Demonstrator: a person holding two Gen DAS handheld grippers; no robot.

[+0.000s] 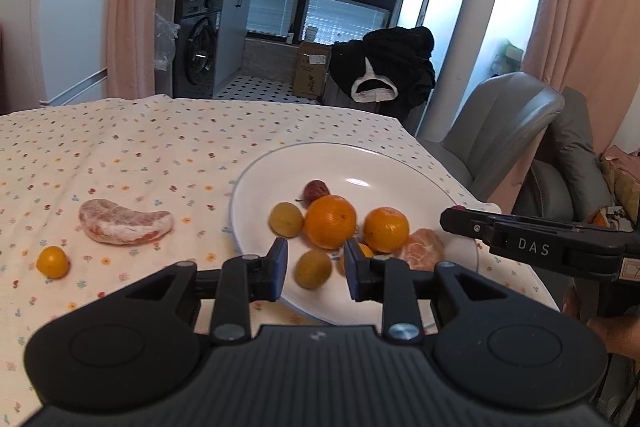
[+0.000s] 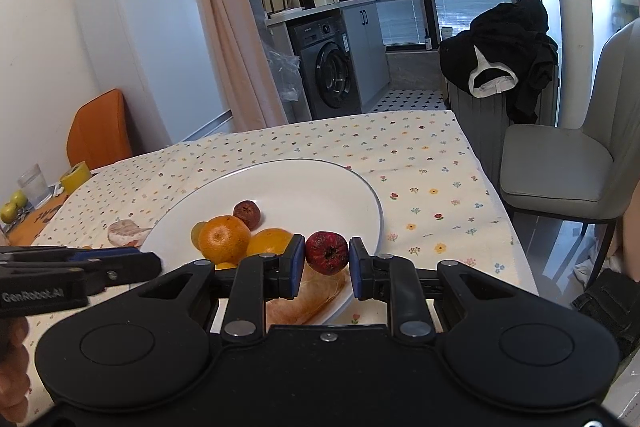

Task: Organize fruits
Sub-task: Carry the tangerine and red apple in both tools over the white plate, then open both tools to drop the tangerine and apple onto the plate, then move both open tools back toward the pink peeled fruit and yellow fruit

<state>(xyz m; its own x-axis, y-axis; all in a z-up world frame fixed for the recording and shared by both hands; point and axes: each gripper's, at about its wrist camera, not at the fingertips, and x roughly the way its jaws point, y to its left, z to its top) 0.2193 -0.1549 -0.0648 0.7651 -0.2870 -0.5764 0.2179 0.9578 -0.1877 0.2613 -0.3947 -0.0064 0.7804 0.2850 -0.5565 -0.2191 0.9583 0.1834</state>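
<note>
Right tool (image 2: 327, 261) clamped on one wrinkled dark-red fruit (image 2: 327, 251), over the near rim of one round white plate (image 2: 320, 183). Left tool (image 1: 315, 269) spread wide, ungripping, one blurred yellow-green fruit (image 1: 313, 269) between its fingers. Ahead on plate: two glossy oranges (image 1: 330, 221), one peeled mandarin (image 1: 424, 251). Left of it, on floral worktop (image 1: 120, 147): one pomelo wedge (image 1: 125, 221), one kumquat (image 1: 52, 261).

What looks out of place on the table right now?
Two fruits lie on the tablecloth left of the plate, not on it: a peeled citrus segment and a small orange fruit. Nothing looks spilled or broken.
</note>
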